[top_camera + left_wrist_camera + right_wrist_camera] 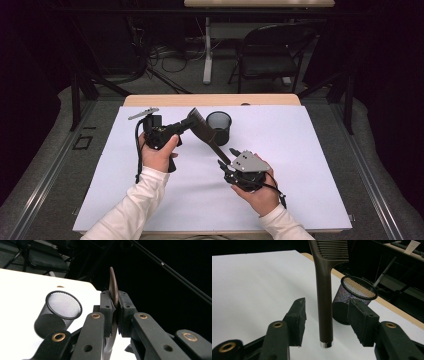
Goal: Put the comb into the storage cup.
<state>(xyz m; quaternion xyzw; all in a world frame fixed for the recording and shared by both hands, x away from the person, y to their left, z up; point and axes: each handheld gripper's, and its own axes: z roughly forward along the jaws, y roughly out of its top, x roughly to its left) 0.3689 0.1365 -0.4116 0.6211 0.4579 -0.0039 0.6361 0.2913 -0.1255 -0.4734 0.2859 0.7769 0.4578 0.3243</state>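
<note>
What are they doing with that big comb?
A person works at a table with a gripper in each hand. The left gripper is clamped on the toothed end of a brown comb. The right gripper has its jaws open around the handle, not touching. A black mesh cup stands close by.

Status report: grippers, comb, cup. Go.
Left gripper clamped on comb head. Right gripper open around handle, pads clear. Mesh cup upright beside comb, unobstructed.
</note>
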